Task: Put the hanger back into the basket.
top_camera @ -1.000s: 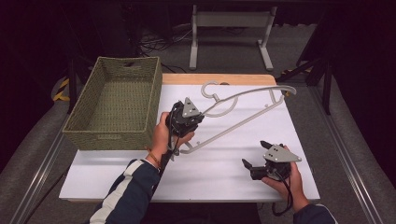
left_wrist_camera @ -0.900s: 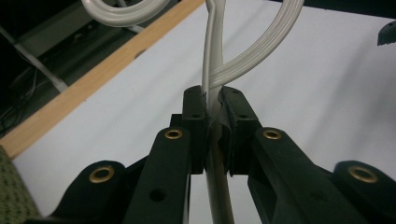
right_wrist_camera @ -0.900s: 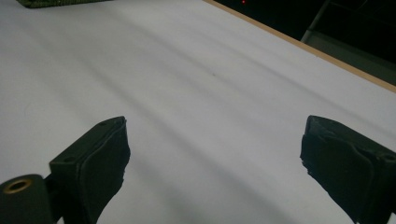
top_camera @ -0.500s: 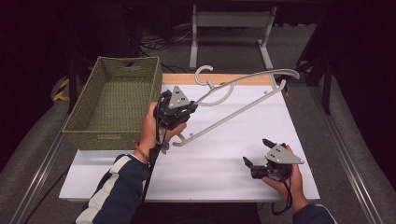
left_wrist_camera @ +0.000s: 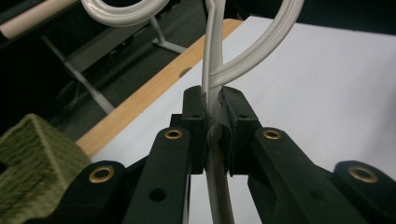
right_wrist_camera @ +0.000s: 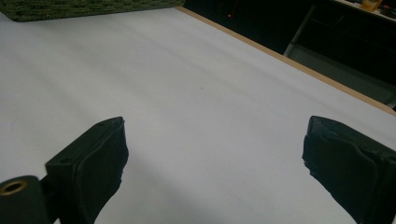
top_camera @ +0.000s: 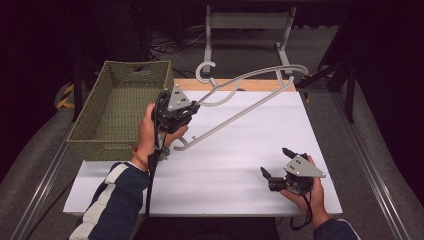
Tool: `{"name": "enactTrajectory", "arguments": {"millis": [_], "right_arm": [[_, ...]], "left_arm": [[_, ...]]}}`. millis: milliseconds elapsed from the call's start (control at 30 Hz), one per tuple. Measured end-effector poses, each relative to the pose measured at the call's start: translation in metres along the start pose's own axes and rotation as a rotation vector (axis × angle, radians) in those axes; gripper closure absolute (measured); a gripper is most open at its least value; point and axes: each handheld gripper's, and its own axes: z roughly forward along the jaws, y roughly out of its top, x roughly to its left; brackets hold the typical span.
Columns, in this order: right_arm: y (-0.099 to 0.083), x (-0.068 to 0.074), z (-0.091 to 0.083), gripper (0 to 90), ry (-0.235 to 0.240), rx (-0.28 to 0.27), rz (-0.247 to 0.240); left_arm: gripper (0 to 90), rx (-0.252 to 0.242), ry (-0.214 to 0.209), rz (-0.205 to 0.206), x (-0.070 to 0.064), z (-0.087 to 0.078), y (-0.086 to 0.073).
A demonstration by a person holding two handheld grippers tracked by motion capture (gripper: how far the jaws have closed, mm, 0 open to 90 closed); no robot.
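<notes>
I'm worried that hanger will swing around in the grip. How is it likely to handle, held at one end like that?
The hanger probably stays stiff: it juts out unsupported and its long bar looks straight. It seems light, since the left gripper lifts it by a thin bar. The smooth, narrow bar may pivot between the fingers, as most of its length lies beyond the grip.

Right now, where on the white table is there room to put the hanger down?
The widest bare patch of the table lies between the left gripper and the right gripper, and on to the far right edge. It is crowded at the left, where the green basket stands and the lifted hanger hangs over the far part.
</notes>
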Motion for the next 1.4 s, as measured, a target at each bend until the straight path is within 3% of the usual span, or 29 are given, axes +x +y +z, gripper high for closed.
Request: {"name": "enactTrajectory", "arguments": {"millis": [100,500,800,1000,1400], "right_arm": [[0.001,0.0,-0.001,7.0,0.002,-0.004,0.001],[0.0,0.001,0.001,7.1,0.009,0.005,0.003],[0.0,0.002,0.002,7.4,0.015,0.014,0.006],[0.0,0.003,0.002,7.4,0.014,0.012,0.007],[-0.002,0.003,0.004,7.4,0.019,0.025,0.01]], "left_arm": [[81.4,-0.006,0.024,0.006,0.009,-0.011,0.0],[81.4,-0.004,0.072,-0.056,0.039,-0.034,-0.016],[81.4,0.031,0.095,-0.075,0.056,-0.037,-0.025],[81.4,0.039,0.102,-0.11,0.072,-0.037,-0.035],[81.3,0.056,0.142,-0.115,0.099,-0.036,-0.045]]}}
